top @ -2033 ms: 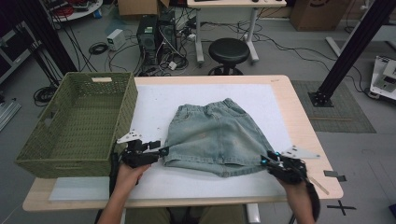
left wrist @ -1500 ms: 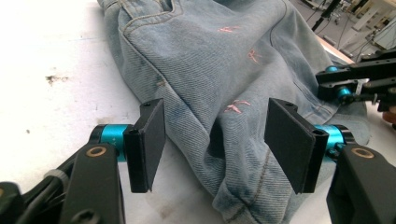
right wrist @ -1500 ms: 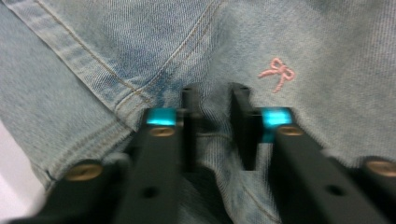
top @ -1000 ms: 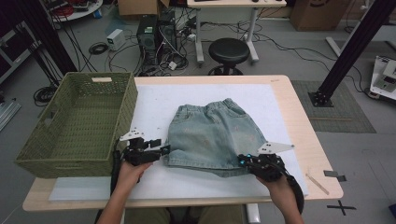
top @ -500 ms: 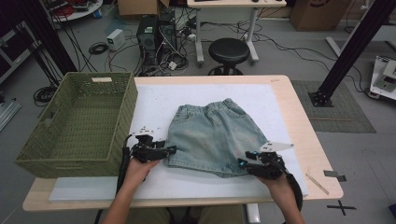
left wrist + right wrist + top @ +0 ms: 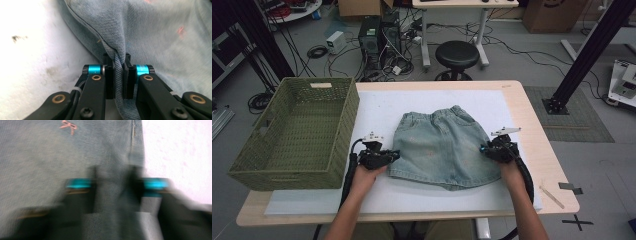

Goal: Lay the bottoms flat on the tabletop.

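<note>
skirt: denim skirt (image 6: pixel 446 146) lies flat on the white mat (image 6: pixel 377 107), middle of the table (image 6: pixel 542 150), waistband on the far side, hem toward the person. Small pink bow mark on the cloth (image 6: pixel 68 125).
skirt edges: left side edge is pulled up into a ridge where it is pinched (image 6: pixel 117 53); the rest lies flat on the mat.
left gripper: left gripper (image 6: pixel 393 156) sits at the skirt's left edge near the hem. Jaws narrow, clamped on a fold of denim (clear in the left gripper view, cloth squeezed between the two pads (image 6: pixel 109 75)).
right gripper: right gripper (image 6: pixel 484 148) sits at the skirt's right edge, about halfway up the side. The right gripper view is motion-blurred; jaws look parted with denim lying between them, but I cannot tell whether they have a grip on it.
hands: left hand (image 6: pixel 366 176) and right hand (image 6: pixel 511 172) come in from the near edge, one behind each gripper.
mat: white with a few dark smudges (image 6: pixel 17 38), bare beside both skirt edges.
basket: green woven basket (image 6: pixel 294 132) on the left end of the table, just beside the left gripper, apart from the skirt.
floor: black stool (image 6: pixel 457 54) beyond the far edge of the table.
</note>
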Demonstrator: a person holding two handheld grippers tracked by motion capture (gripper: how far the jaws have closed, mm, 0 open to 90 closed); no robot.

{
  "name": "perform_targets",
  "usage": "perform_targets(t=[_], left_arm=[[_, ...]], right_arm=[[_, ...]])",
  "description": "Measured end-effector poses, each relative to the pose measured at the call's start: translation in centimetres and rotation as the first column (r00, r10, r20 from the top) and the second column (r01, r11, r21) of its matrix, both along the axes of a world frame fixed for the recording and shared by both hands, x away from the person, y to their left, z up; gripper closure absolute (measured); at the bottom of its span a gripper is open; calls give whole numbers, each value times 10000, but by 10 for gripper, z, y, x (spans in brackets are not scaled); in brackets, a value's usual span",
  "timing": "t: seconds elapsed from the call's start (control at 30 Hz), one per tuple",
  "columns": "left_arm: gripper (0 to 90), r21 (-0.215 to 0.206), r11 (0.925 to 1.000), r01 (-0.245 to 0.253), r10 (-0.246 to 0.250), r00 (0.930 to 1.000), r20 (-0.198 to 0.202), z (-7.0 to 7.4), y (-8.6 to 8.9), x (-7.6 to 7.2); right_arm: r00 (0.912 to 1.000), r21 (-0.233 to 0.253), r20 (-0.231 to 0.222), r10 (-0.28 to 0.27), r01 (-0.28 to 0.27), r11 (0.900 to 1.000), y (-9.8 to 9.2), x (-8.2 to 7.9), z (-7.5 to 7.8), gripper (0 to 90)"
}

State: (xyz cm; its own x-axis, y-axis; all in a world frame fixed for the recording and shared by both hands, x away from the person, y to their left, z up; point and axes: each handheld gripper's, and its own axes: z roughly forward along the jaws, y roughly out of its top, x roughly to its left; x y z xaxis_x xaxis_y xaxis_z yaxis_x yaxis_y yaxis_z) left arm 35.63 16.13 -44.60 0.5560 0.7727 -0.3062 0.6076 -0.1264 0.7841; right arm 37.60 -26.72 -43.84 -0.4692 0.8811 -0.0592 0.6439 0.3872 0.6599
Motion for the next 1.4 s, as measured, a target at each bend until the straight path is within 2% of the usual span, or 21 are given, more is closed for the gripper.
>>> perform_targets(t=[0.07,0.13,0.2,0.3,0.4,0.47,0.53,0.63,0.73,0.83,0.9,0.93,1.0,1.07,1.17,1.2,1.27,1.4], left_arm=[[839,-144,9994,-310,312,9995,83,4,5,5],[839,-155,9990,-412,412,9992,-5,7,8,11],[838,-95,9990,-433,434,9990,118,9,5,16],[838,13,9984,-568,568,9983,95,11,0,24],[838,275,9963,-809,800,9963,320,12,-4,32],[838,333,9944,-1006,997,9947,270,9,-5,39],[838,462,9921,-1170,1158,9929,278,6,-7,46],[838,810,9887,-1262,1236,9917,362,2,-13,55],[836,668,9902,-1224,1208,9923,271,-1,-13,58],[794,621,9916,-1133,1125,9935,165,0,-10,56],[676,451,9922,-1160,1164,9932,-43,1,-6,55],[637,234,9932,-1140,1144,9933,-154,2,-3,52],[560,20,9942,-1074,1075,9941,-166,3,1,45],[549,-177,9960,-875,875,9962,-12,3,5,36],[513,-500,9963,-693,691,9976,-58,4,10,25],[506,-619,9963,-590,596,9982,80,5,12,20],[507,-627,9972,-419,436,9987,264,5,14,12],[507,-912,9958,22,22,9989,479,4,18,-1]], right_arm=[[9999,99,-51,123,-122,9999,-3,4,5,891],[9996,456,199,-185,175,9988,-10,8,11,894],[9980,865,391,-493,458,9952,-17,12,13,895],[9932,966,707,-927,857,9916,-20,17,15,896],[9794,1050,1364,-1488,1350,9853,-19,19,17,897],[9693,925,1770,-1707,1563,9834,-17,23,18,897],[9614,763,1977,-1913,1795,9808,-12,30,16,897],[9562,605,1937,-2194,2115,9755,-9,39,9,897],[9610,462,1586,-2265,2219,9740,-8,44,1,899],[9624,426,1635,-2170,2129,9762,-6,43,1,892],[9628,492,1760,-2051,1995,9787,-6,40,3,869],[9609,525,1865,-2048,1984,9787,-7,38,4,838],[9580,837,1978,-2076,1945,9773,-9,31,7,768],[9566,1049,2138,-1983,1793,9782,-12,23,9,733],[9552,1115,2340,-1811,1587,9810,-14,12,12,703],[9558,1262,2398,-1701,1431,9816,-16,7,12,698],[9575,1333,2419,-1573,1278,9828,-17,-1,11,688],[9598,1535,2392,-1466,1117,9818,-19,-13,7,646]])
